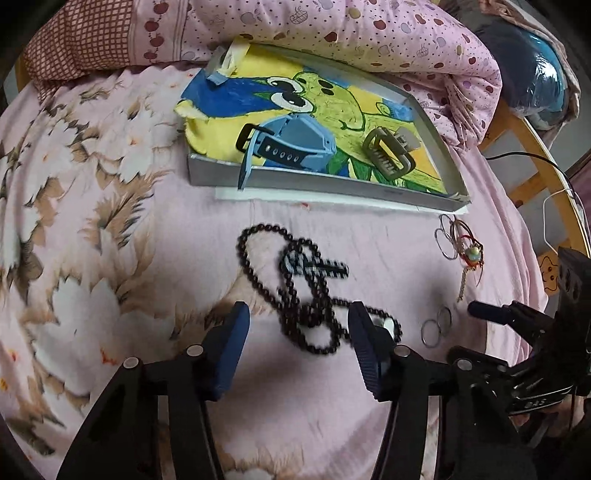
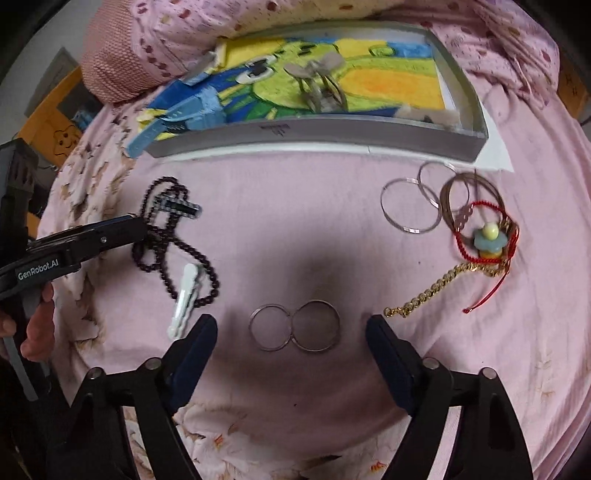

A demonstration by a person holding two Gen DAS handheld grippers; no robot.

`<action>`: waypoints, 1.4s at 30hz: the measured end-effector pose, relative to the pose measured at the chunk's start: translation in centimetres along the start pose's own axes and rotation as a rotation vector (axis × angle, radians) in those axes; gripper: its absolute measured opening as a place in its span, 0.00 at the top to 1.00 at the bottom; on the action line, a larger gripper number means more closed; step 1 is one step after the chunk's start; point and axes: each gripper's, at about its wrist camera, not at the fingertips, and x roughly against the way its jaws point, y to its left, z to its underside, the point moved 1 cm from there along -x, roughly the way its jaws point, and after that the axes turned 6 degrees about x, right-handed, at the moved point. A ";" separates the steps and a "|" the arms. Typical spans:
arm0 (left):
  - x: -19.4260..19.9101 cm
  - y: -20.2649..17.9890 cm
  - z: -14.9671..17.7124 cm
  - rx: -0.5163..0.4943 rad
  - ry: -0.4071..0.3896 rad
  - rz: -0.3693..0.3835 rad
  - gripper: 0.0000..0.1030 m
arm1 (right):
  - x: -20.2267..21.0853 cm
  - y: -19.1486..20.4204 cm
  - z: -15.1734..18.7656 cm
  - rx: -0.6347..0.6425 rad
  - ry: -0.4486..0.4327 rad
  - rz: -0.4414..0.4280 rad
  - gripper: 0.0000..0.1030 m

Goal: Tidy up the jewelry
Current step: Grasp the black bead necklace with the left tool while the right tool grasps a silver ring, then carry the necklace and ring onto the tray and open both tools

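Note:
A black bead necklace (image 1: 295,280) with a beaded cross lies coiled on the pink bedsheet. My left gripper (image 1: 299,325) stands open over its near loops, with beads between the blue pads but not pinched. Partly hidden behind its right finger is a white hair clip (image 2: 184,299). Two linked silver rings (image 2: 295,326) lie flat between the fingers of my open right gripper (image 2: 291,328), untouched. Beyond the jewelry sits the grey tray (image 1: 314,184), lined with a frog drawing; a blue watch (image 1: 291,147) and an olive hair claw (image 1: 388,155) lie in it.
Thin silver bangles (image 2: 410,206), a red cord bracelet (image 2: 487,236) with a flower bead and a gold chain (image 2: 436,291) lie to the right. A pink apple-print quilt (image 1: 332,33) is bunched behind the tray. A wooden bed frame (image 1: 535,155) runs along the right.

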 end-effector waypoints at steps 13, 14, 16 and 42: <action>-2.2 0.0 -0.1 -0.029 0.032 -0.037 0.80 | -0.5 1.6 -0.2 0.072 0.007 0.057 0.52; -2.2 0.0 -0.1 -0.029 0.031 -0.040 0.83 | -0.6 1.8 -0.2 0.073 0.006 0.053 0.55; -2.1 -0.1 0.0 -0.031 0.036 -0.035 0.87 | -0.6 1.9 -0.2 0.072 0.007 0.044 0.67; 4.0 -5.0 0.2 -0.167 -0.155 0.230 0.92 | 6.1 2.0 -2.4 0.037 -0.299 -0.067 0.72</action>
